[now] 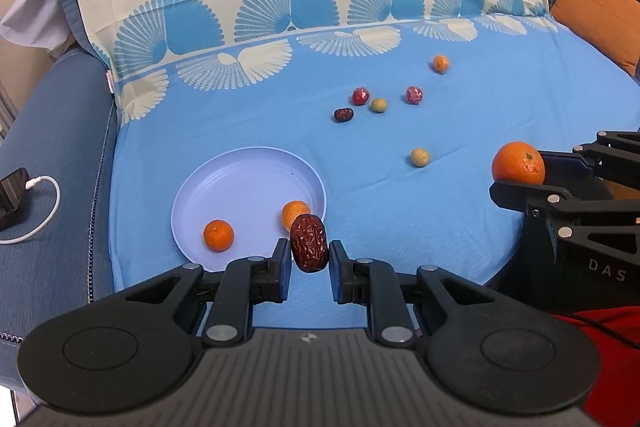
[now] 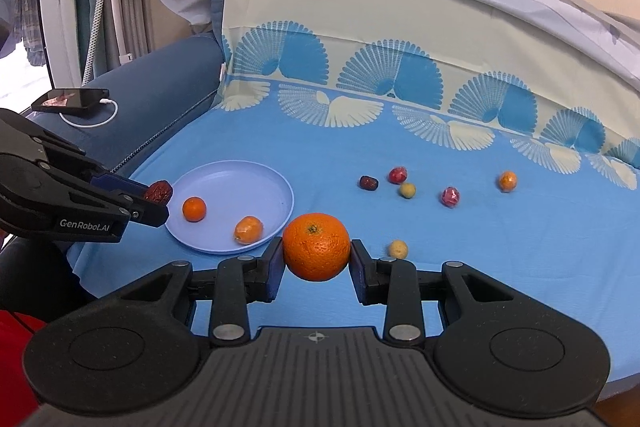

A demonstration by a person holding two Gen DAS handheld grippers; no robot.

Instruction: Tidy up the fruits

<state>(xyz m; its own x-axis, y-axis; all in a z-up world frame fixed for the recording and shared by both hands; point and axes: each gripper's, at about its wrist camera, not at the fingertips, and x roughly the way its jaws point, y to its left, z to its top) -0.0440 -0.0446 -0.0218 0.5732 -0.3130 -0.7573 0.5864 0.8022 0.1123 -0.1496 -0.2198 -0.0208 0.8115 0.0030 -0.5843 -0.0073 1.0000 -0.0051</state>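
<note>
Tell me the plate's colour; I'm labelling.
Pale lavender-blue plate, plain, clearest in the right wrist view.

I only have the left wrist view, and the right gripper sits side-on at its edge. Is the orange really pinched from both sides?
Observer: Yes. The right wrist view shows the right gripper clamping the orange, with one finger on each side.
Operator: The date hides part of one fruit in the plate for me.
Observer: From the right, that fruit shows whole. It lies by the plate's near rim, well apart from the date in the left gripper.
</note>
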